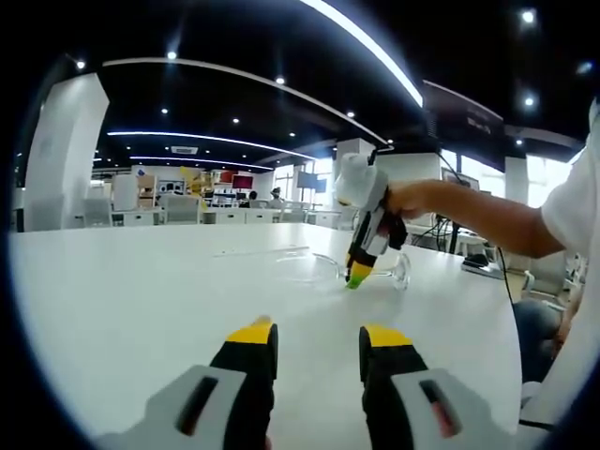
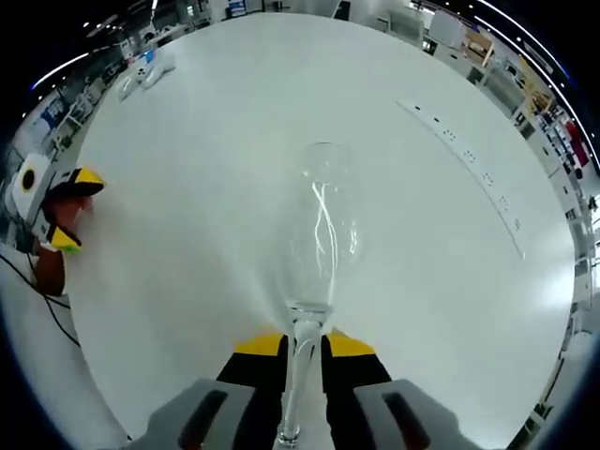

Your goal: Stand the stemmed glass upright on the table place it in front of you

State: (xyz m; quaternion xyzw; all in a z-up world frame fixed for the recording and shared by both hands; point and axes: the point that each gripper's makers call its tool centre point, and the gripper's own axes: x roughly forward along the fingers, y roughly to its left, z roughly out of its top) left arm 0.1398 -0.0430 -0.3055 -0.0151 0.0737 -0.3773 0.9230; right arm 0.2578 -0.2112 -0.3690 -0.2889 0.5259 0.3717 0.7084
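A clear stemmed glass [image 1: 314, 266] lies on its side on the white table [image 1: 131, 300], bowl to the left and foot to the right. My right gripper [image 1: 360, 276] comes down on its stem from above, held by a person's hand. In the right gripper view the stem [image 2: 302, 361] runs between the yellow-tipped jaws of my right gripper [image 2: 303, 345], which are shut on it, and the bowl [image 2: 323, 230] points away over the table. My left gripper [image 1: 319, 336] hovers open and empty near the table's front, short of the glass, and appears again as the left gripper [image 2: 73, 208] at the table's edge.
A long socket strip [image 2: 469, 155] is set into the table beyond the glass. Small white items [image 2: 145, 70] lie at the far end. The person's arm [image 1: 469, 214] reaches in from the right. Desks and chairs [image 1: 159, 211] stand behind the table.
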